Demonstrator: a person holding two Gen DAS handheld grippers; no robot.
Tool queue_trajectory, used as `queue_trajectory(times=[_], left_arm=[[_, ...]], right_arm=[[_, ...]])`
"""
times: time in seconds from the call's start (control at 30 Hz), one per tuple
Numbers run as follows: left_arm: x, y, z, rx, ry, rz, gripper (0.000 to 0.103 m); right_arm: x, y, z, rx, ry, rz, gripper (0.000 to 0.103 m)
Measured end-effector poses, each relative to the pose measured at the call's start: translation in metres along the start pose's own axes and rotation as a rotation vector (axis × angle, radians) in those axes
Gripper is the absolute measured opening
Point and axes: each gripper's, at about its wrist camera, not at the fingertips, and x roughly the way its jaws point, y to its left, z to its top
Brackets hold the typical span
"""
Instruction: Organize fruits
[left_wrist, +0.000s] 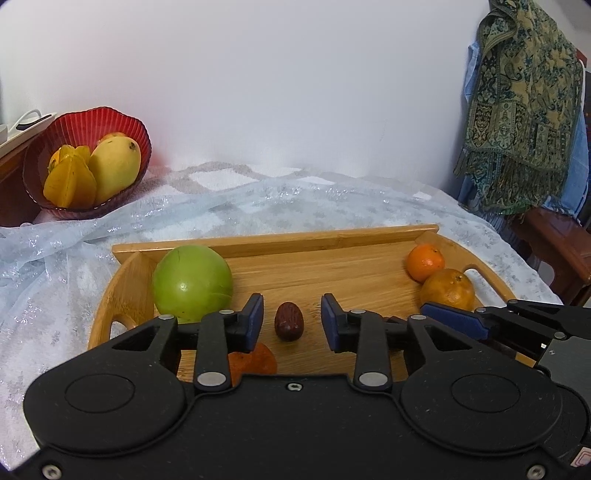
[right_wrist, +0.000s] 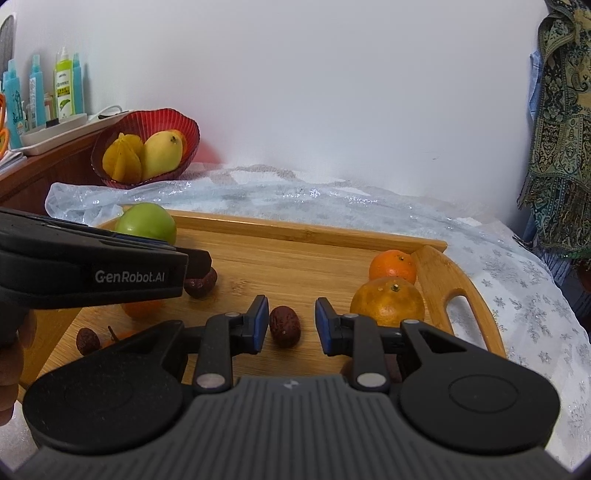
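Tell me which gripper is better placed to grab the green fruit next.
Left. The green fruit lies right beside the left gripper; from the right gripper it sits across the tray, behind the left one.

- Wooden tray (left_wrist: 332, 240) with cut-out handles, lies on a pale glittery cloth; holds most of the fruit
- Green apple (left_wrist: 192, 282), large, smooth, in the tray's far left corner
- Two oranges at the tray's right end: small bright one (left_wrist: 424, 261) behind, larger dull one (left_wrist: 447, 290) in front, touching
- Red dates, wrinkled, dark brown: one (left_wrist: 289, 321) mid-tray on its side; another (right_wrist: 283, 325) nearer the oranges; a third (right_wrist: 88, 339) near the front left edge
- Red ribbed bowl (left_wrist: 122, 122) off the tray, far left; holds a yellow mango (left_wrist: 115, 167) and a starfruit (left_wrist: 70, 181)
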Motion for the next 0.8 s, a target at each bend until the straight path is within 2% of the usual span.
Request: queue_trajectory(times=[0.03, 0.47, 0.8], left_arm=[[-0.002, -0.001, 0.000, 0.003, -0.003, 0.001, 0.034], [-0.032, -0.004, -0.001, 0.014, -0.051, 0.024, 0.040], [-0.058, -0.003, -0.017, 0.025, -0.052, 0.049, 0.041]], right_arm=[[-0.002, 0.000, 0.000, 0.001, -0.005, 0.000, 0.049], [-0.028, -0.014, 0.002, 0.039, -0.062, -0.007, 0.052], [-0.053, -0.021, -0.007, 0.073, -0.106, -0.004, 0.059]])
